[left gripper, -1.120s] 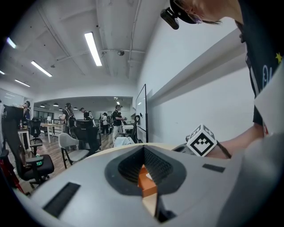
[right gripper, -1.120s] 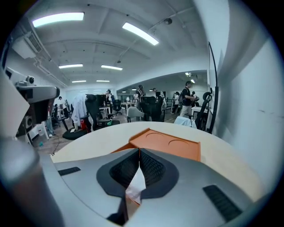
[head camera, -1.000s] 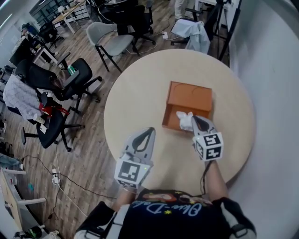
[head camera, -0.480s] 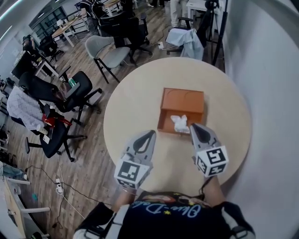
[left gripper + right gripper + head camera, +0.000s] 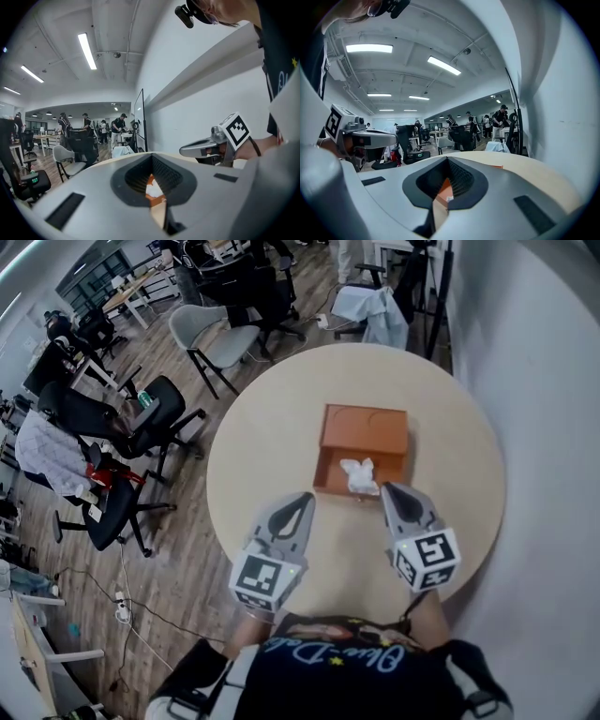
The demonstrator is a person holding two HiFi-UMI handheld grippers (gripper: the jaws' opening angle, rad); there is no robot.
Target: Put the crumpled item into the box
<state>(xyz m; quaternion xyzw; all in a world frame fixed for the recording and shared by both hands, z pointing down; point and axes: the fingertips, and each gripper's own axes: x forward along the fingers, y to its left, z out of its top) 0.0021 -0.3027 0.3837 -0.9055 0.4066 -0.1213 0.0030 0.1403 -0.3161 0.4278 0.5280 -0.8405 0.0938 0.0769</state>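
An open orange box (image 5: 364,432) lies on the round beige table (image 5: 267,446). The crumpled white item (image 5: 358,474) rests inside the box at its near end. My right gripper (image 5: 390,489) is shut and empty, its tip just beside the box's near right corner. Nothing is held by my left gripper (image 5: 302,499), shut over the table left of the box's near edge. Through the left gripper (image 5: 152,159) jaws I see the white item (image 5: 153,191) and the box (image 5: 158,200). In the right gripper view a strip of the box (image 5: 444,187) shows between the jaws of the right gripper (image 5: 447,161).
Office chairs (image 5: 141,413) stand on the wood floor left of the table, a grey chair (image 5: 211,329) behind it. A white wall (image 5: 544,381) runs close along the table's right side. People stand at desks far back in the room (image 5: 89,126).
My right gripper has let go of the crumpled item, which now lies in the box, and drawn back toward me. The left gripper has hardly moved.
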